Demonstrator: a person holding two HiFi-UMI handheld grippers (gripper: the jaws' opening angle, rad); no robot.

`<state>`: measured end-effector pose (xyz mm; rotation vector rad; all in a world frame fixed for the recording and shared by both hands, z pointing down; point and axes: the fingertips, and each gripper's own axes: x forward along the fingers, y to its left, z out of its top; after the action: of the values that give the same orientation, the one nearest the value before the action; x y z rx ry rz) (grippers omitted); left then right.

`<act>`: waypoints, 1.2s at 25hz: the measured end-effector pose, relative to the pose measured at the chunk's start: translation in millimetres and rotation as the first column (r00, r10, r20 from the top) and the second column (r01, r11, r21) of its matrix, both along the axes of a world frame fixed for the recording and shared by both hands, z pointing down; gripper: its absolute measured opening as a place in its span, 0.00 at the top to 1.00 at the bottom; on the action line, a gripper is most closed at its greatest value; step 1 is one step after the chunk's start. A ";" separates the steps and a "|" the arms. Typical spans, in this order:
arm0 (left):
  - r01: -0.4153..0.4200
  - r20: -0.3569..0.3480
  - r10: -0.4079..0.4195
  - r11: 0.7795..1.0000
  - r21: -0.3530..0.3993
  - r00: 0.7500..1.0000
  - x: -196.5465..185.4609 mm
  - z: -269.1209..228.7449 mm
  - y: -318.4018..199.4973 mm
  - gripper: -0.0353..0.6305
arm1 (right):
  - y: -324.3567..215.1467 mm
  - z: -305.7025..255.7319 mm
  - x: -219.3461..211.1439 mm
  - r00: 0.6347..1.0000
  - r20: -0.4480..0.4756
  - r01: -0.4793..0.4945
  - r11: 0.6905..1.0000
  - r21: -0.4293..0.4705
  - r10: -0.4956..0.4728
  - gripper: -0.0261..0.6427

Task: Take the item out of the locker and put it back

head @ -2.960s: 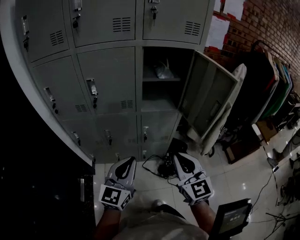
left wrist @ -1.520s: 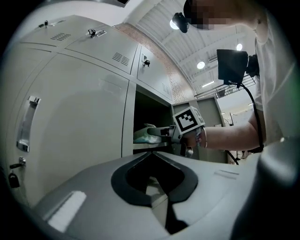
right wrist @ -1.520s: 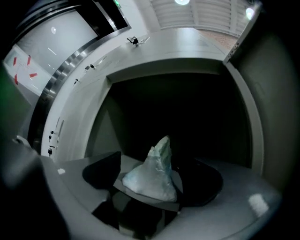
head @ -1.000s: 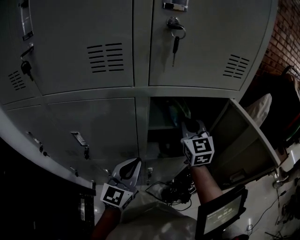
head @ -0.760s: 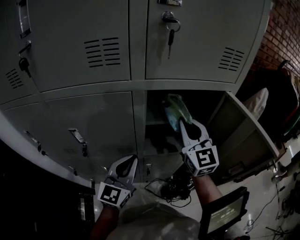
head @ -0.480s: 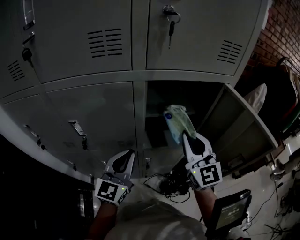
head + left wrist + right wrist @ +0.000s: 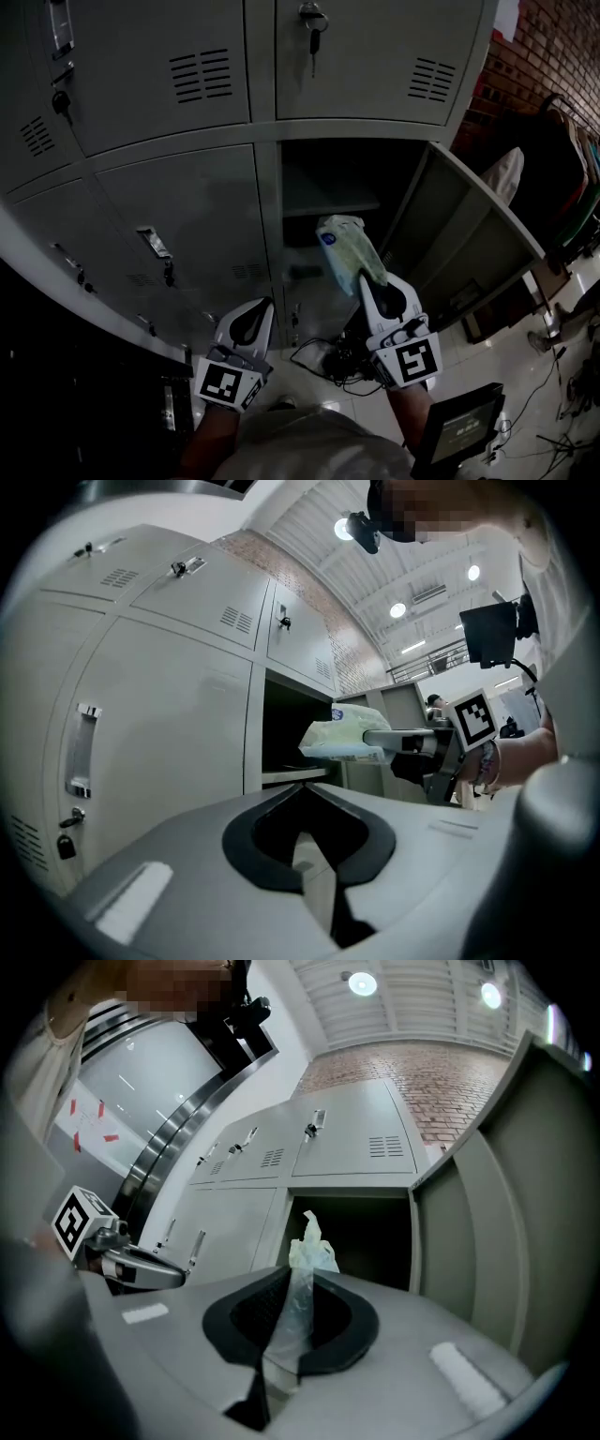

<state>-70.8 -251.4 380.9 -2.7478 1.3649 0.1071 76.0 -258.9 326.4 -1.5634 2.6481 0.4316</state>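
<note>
Pinching the bottom edge of the pale plastic packet, my right gripper has its fingers pressed tight on the film. The packet stands up out of them, clear of the locker and just in front of its open compartment. My left gripper hangs low beside it, fingers together on nothing.

The take-out half looks done, so I reckon the return comes next. The packet seems soft and floppy, so I would keep the pinch firm and lead with its top end. I would go in over the shelf, clear of the open door on the right, and let go only once it rests.

A round blue mark shows near the packet's top, but I cannot read its lettering. A key hangs in the door above, and I see no legible label there.
</note>
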 end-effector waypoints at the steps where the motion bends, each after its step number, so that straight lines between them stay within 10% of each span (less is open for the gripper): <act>1: 0.010 0.003 -0.010 1.000 0.002 1.000 2.8 -0.3 8.6 0.94 | 9.8 2.6 0.7 1.000 -0.002 0.008 1.000 -0.001 -0.008 0.94; 12: 0.063 -0.013 -0.063 0.998 -0.005 0.998 33.1 5.0 103.7 0.94 | 107.0 17.0 27.5 0.997 -0.005 0.073 0.996 -0.046 -0.073 0.94; 30: 0.059 -0.007 -0.059 0.998 -0.006 0.998 14.3 1.1 120.8 0.94 | 116.9 8.4 8.2 0.996 0.036 0.086 0.995 -0.043 -0.084 0.94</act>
<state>-56.5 -130.6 382.0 -2.7118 1.4493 0.1102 84.2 -142.0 334.8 -1.4490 2.7046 0.3407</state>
